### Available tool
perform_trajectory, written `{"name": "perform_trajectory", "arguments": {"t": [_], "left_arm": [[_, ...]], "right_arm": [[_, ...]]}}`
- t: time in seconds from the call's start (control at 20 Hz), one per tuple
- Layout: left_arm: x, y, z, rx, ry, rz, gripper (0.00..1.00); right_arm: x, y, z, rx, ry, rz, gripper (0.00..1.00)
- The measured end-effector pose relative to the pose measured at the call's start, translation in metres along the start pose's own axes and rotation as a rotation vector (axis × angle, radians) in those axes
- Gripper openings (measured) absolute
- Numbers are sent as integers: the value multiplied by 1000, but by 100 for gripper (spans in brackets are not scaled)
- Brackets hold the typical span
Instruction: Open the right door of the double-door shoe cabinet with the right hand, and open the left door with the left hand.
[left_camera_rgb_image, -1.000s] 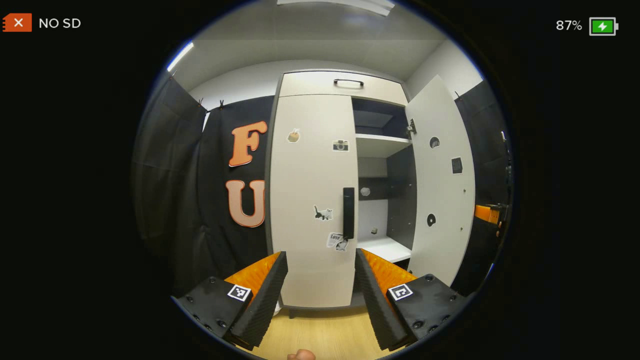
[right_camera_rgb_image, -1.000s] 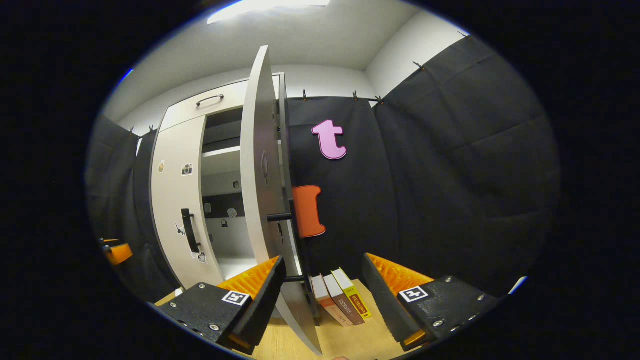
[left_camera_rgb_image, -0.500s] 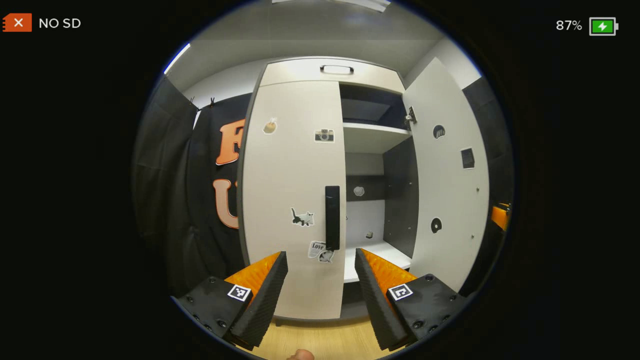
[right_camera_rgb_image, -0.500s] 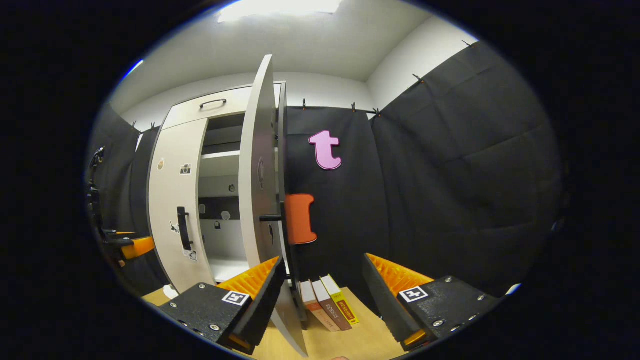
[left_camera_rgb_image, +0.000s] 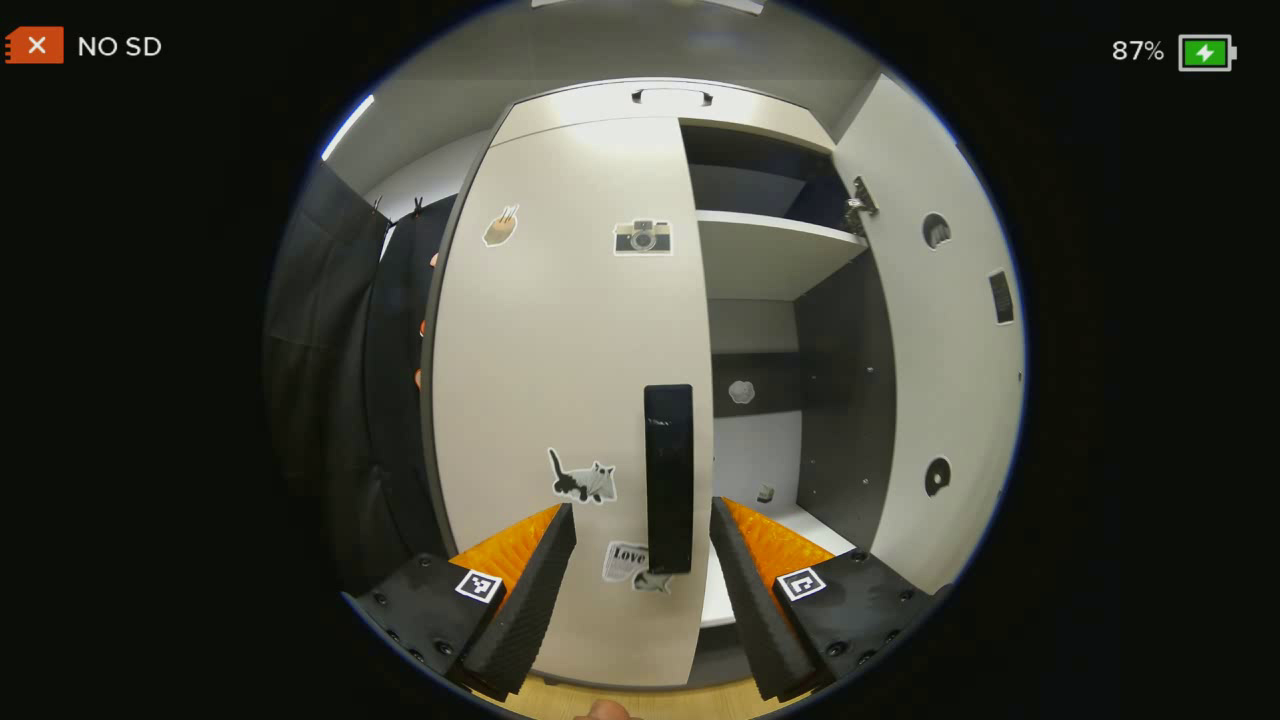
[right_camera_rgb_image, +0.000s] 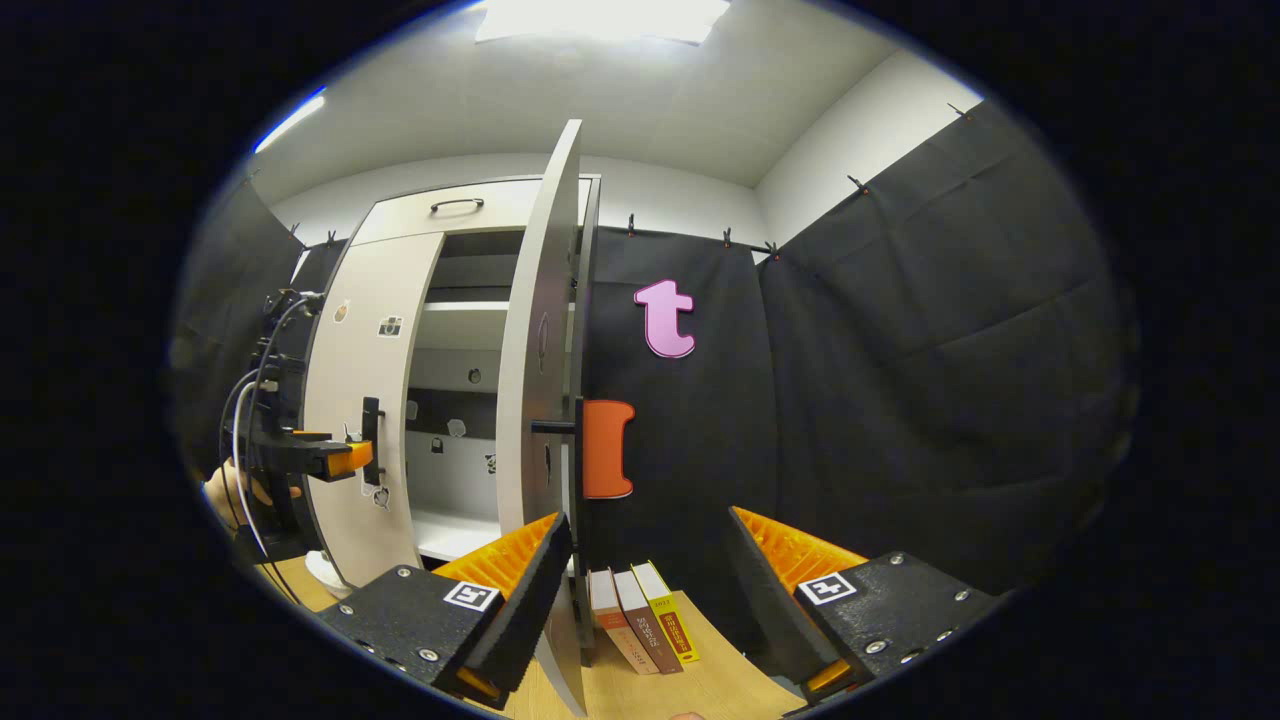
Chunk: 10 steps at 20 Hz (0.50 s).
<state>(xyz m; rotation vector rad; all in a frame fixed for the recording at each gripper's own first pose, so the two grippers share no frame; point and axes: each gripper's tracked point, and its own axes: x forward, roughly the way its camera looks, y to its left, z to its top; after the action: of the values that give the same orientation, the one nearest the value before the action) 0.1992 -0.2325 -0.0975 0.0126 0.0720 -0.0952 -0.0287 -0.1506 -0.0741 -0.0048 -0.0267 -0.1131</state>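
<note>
The shoe cabinet (left_camera_rgb_image: 770, 255) is pale with a dark-lined interior and white shelves. Its right door (left_camera_rgb_image: 940, 330) stands swung wide open, seen nearly edge-on in the right gripper view (right_camera_rgb_image: 540, 400), its handle (right_camera_rgb_image: 552, 427) jutting sideways. The left door (left_camera_rgb_image: 560, 380) is shut flat, dotted with small stickers, with an upright black handle (left_camera_rgb_image: 668, 478) near its inner edge.
</note>
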Motion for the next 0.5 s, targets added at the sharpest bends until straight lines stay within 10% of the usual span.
{"name": "perform_trajectory", "arguments": {"t": [0.5], "left_arm": [[41,-10,-7,-13,37,-27,70]], "right_arm": [[1,9,0,-1,-45,27,93]]}}
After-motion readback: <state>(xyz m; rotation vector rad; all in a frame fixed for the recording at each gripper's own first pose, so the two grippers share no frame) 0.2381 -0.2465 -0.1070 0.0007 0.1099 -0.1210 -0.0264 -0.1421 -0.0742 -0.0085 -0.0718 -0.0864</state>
